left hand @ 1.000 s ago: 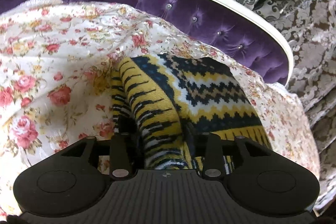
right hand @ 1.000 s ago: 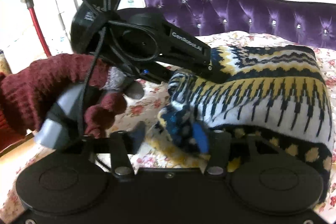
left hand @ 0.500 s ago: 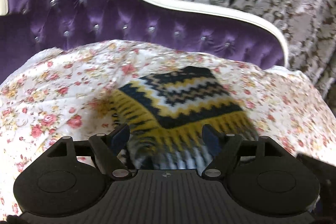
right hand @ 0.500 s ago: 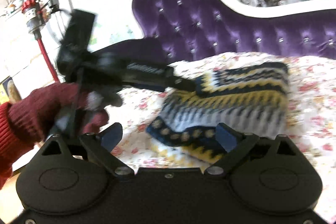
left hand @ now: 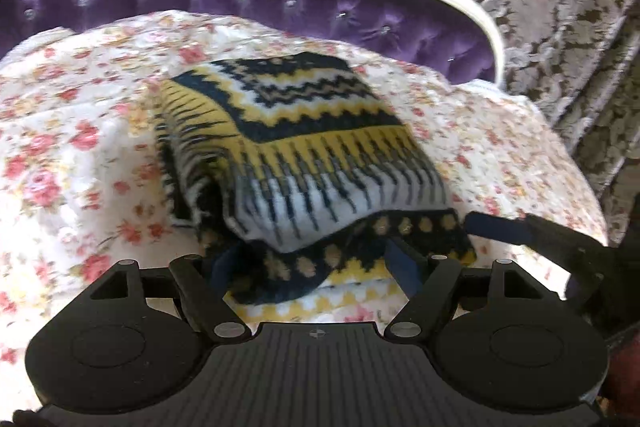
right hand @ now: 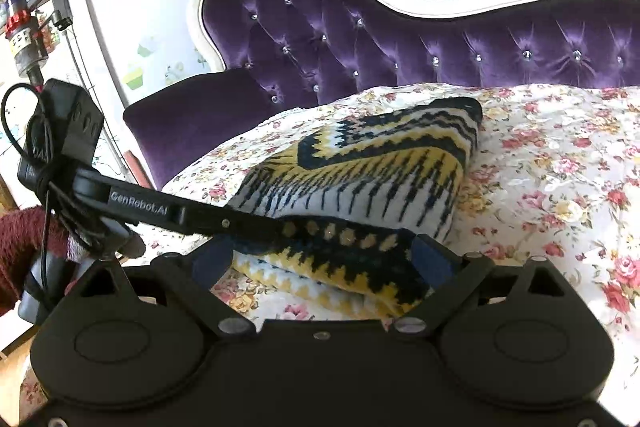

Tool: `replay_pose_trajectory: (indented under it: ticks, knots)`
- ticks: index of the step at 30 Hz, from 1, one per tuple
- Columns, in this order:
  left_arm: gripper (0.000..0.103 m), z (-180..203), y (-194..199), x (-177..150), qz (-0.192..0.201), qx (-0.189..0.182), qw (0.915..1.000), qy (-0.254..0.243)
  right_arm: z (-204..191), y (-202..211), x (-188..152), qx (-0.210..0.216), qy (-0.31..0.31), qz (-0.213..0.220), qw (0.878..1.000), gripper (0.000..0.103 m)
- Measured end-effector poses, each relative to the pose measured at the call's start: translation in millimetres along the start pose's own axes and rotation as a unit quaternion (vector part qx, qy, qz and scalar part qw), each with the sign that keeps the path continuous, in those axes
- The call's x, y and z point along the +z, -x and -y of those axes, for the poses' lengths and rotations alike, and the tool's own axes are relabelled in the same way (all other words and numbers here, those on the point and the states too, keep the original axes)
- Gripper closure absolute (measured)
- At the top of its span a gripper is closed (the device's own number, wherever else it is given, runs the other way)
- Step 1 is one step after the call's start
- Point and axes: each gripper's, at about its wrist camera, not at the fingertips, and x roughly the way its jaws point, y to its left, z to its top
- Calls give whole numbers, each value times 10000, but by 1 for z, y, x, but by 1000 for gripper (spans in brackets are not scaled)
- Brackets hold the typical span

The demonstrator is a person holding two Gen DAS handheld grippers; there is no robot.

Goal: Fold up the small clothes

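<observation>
Left tongs [left hand: 312, 267] and right tongs [right hand: 322, 257], both released, flank the near edge of the folded knit garment [left hand: 304, 147] at frame centre on the floral bedspread [left hand: 72, 155]. Folding looks finished; perhaps only tidying remains. Only the right view shows a maroon sleeve [right hand: 20, 239], lower left.

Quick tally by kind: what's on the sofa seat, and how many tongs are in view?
Folded knit garment: 1
Floral cover under it: 1
Tongs, both open: 2, left tongs, right tongs
Total: 4
</observation>
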Motion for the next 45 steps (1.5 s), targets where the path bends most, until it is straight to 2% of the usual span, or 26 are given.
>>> replay_pose_trajectory:
  ticks: [4, 8, 10, 13, 14, 16, 20, 27, 29, 30, 32, 34, 36, 39, 41, 42, 44, 45]
  knots:
    - [28, -1, -10, 3, 217, -481, 9986, -34, 3, 0, 0, 10, -68, -18, 10000, 6]
    - [28, -12, -28, 6, -36, -1062, 9943, -31, 7, 1, -1, 29, -166, -37, 9999, 6]
    - [28, -21, -37, 7, -297, -1560, 9873, 29, 8, 2, -2, 21, -195, -49, 9998, 6]
    - [29, -31, -39, 5, -720, -2408, 9678, -151, 13, 2, -3, 26, -267, -84, 9996, 5]
    - [29, -32, -37, 4, -817, -2594, 9619, -271, 15, 3, -3, 32, -293, -91, 9995, 4]
    - [29, -36, -33, 2, -947, -2701, 9571, -454, 18, 4, -1, 36, -352, -90, 9993, 4]
    - [29, -49, -30, -1, -981, -2761, 9557, -286, 26, 1, 5, 50, -485, -59, 9988, 4]
    - [29, -54, -29, -1, -1107, -2746, 9543, -414, 61, -29, 32, 166, -1508, -139, 9883, 3]
    - [29, -54, -29, 0, -1126, -2747, 9541, -404, 69, -40, 37, 5, -1603, -258, 9867, 3]
    - [29, -54, -29, -1, -1125, -2737, 9544, -395, 70, -47, 38, -173, -1522, -436, 9872, 3]
    - [29, -56, -28, -2, -1119, -2691, 9559, -363, 69, -66, 33, -727, -1069, -1093, 9856, 3]
    - [29, -57, -23, -6, -1094, -2606, 9586, -343, 61, -63, 24, -737, -396, -1168, 9896, 3]
    - [29, -58, -14, -10, -1002, -2443, 9638, -370, 50, -58, 20, -920, 166, -1393, 9858, 3]
    - [29, -58, 8, -13, -589, -2080, 9760, -249, 51, -49, 21, -874, 244, -1502, 9845, 3]
    - [28, -60, 26, -13, -90, -1826, 9831, 72, 53, -41, 27, -820, 281, -1425, 9860, 3]
    - [27, -63, 37, -13, 215, -1569, 9867, 363, 52, -38, 32, -794, 317, -1328, 9875, 3]
    - [24, -67, 51, -13, 766, -1204, 9857, 894, 55, -30, 42, -635, 225, -1005, 9927, 2]
    - [16, -70, 56, -14, 984, -1029, 9827, 1182, 59, -26, 46, -506, 43, -851, 9951, 2]
